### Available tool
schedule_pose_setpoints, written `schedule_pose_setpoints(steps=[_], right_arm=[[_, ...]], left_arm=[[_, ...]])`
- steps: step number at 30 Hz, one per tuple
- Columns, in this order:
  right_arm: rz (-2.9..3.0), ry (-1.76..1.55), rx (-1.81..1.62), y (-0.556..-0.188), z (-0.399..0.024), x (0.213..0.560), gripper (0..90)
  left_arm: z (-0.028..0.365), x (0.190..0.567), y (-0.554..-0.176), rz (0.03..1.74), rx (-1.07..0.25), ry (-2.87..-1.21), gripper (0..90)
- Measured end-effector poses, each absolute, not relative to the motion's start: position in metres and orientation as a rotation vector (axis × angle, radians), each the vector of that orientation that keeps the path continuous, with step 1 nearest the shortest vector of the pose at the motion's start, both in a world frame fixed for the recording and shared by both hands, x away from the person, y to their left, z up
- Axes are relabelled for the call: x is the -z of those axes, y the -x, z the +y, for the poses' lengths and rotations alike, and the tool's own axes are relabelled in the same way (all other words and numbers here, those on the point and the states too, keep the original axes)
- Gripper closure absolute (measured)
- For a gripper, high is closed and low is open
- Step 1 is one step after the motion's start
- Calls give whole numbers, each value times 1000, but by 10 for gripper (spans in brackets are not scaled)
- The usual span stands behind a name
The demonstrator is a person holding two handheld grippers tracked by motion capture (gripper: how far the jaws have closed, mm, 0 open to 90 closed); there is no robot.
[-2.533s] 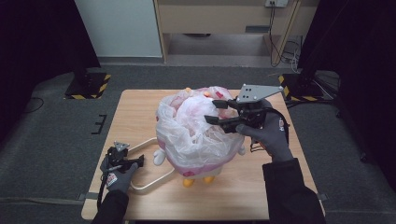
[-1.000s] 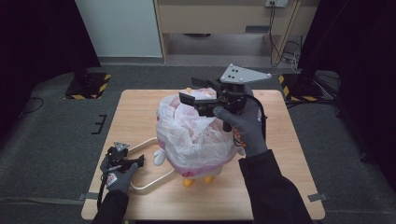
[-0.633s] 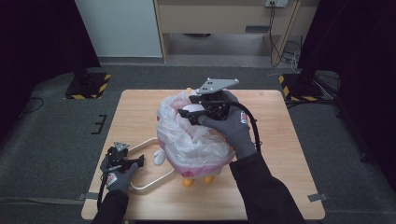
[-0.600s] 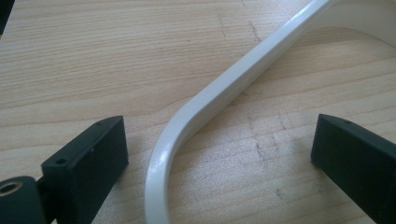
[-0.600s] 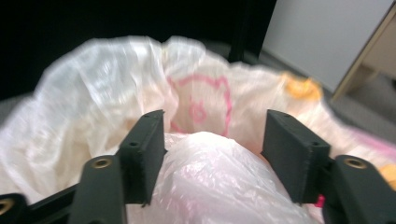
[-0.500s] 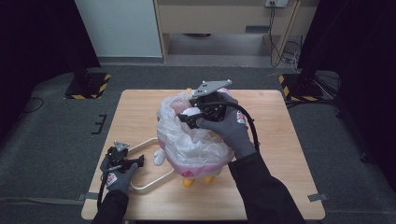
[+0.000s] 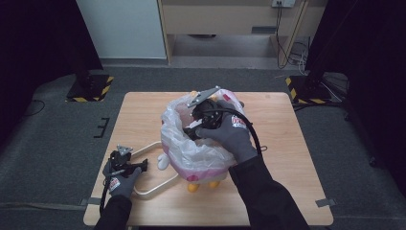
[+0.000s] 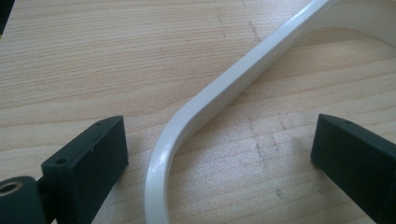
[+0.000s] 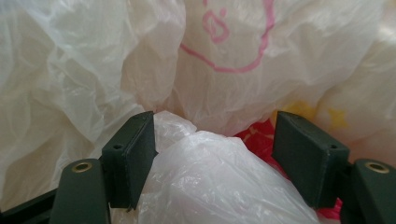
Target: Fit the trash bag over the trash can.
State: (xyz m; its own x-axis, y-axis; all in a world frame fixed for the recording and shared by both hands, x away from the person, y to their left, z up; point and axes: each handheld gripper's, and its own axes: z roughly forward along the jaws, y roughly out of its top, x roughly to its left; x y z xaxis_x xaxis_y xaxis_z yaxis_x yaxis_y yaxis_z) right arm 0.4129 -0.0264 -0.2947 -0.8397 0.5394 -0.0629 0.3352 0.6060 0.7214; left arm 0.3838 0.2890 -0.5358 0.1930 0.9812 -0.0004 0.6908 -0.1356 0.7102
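Plastic bag [image 9: 205, 177] bunched between right claw [image 9: 219, 149], jaws apart

We take the bin [image 7: 203, 165] as our landmark: it stands at the middle of the tabletop [image 7: 287, 139], with the plastic bag [image 7: 182, 139] lying in it and over its rim. Left of the bin, the curved handle [image 7: 155, 187] lies flat on the tabletop, touching the bin's side. Our left tongs [image 7: 136, 166] straddle the handle's far-left bend, and our right tongs [image 7: 191, 132] sit inside the bin's mouth, among the bag's folds.
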Motion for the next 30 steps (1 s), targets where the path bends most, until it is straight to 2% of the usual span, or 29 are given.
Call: schedule_pose_setpoints(steps=[20, 30], right_arm=[[2164, -687, -1612, -394, -54, 254, 307], [1970, -680, -1736, -381, -70, 226, 264]], left_arm=[[289, 536, -384, 1559, -650, -1894, 28], [289, 536, -384, 1558, -648, -1894, 28]])
